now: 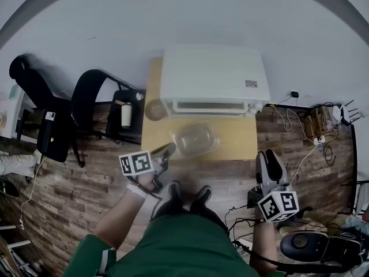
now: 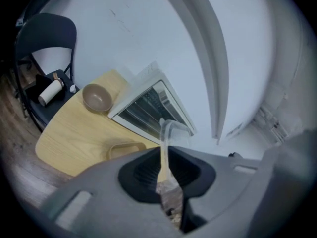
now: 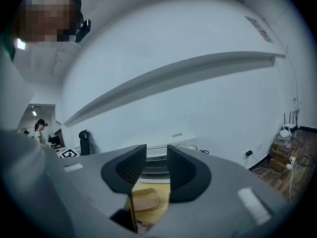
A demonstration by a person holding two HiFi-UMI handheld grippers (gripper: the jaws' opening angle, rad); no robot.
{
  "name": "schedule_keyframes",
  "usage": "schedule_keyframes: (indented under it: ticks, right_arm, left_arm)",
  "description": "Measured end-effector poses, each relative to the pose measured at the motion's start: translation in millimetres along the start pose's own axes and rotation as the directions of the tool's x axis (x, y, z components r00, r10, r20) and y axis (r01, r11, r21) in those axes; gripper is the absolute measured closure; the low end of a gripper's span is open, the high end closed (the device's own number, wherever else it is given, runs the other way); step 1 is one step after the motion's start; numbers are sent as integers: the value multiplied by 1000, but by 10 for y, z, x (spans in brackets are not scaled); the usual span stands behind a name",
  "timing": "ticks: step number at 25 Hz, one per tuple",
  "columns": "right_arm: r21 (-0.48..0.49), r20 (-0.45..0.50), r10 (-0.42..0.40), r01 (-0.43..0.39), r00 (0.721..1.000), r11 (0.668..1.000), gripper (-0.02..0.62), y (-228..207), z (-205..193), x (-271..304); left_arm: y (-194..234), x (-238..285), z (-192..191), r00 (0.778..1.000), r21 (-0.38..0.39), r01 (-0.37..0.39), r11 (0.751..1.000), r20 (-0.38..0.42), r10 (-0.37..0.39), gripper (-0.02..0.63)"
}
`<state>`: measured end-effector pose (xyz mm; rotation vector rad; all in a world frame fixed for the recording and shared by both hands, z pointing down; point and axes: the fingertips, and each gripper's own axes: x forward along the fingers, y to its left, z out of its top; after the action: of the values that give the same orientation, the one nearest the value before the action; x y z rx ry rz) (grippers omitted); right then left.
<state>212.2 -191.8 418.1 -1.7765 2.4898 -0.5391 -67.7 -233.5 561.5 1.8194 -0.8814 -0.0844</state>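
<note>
My left gripper [image 1: 165,152] [image 2: 166,171] is shut on the thin rim of a clear plastic lid [image 1: 195,138] [image 2: 171,130], held tilted above the front of a light wooden table [image 1: 236,146]. In the left gripper view a shallow tan container [image 2: 124,149] lies on the table below the lid. A brown bowl [image 1: 154,109] [image 2: 97,98] stands at the table's left, beside a white oven [image 1: 214,79] [image 2: 148,105]. My right gripper [image 1: 268,159] [image 3: 157,170] hangs off the table's right edge over the floor. It is open with a narrow gap and holds nothing. Through that gap I see the tan container [image 3: 143,200].
Two black chairs [image 1: 92,97] stand left of the table; a white bottle [image 1: 125,115] [image 2: 49,90] rests on a dark seat there. Cables and a power strip [image 1: 314,140] lie on the wood floor at right. The person's shoes [image 1: 185,198] are near the table's front edge.
</note>
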Motion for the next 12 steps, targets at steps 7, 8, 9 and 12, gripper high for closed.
schedule_keyframes:
  ticks: [7,8,9,12]
  right_arm:
    - [-17,21,23,-22,1000,1000,468,78,144,7]
    - [-19,23,25,-25,999,1000,468,86,164,6]
    - [-22,25,27,-27,999,999,468,96,185,6]
    - [-28,28,27,-27,999,999,468,151,248,18]
  left_arm:
    - [-394,-252,235,997,75,36,997,69,-41,563]
    - [-451,-284,269,996,84,41,996,79,-47,563]
    - [-506,-316,304,995,91,46,995,90,-54,563]
    - [-636,-420,424,990,103,62,993,121,-74,563]
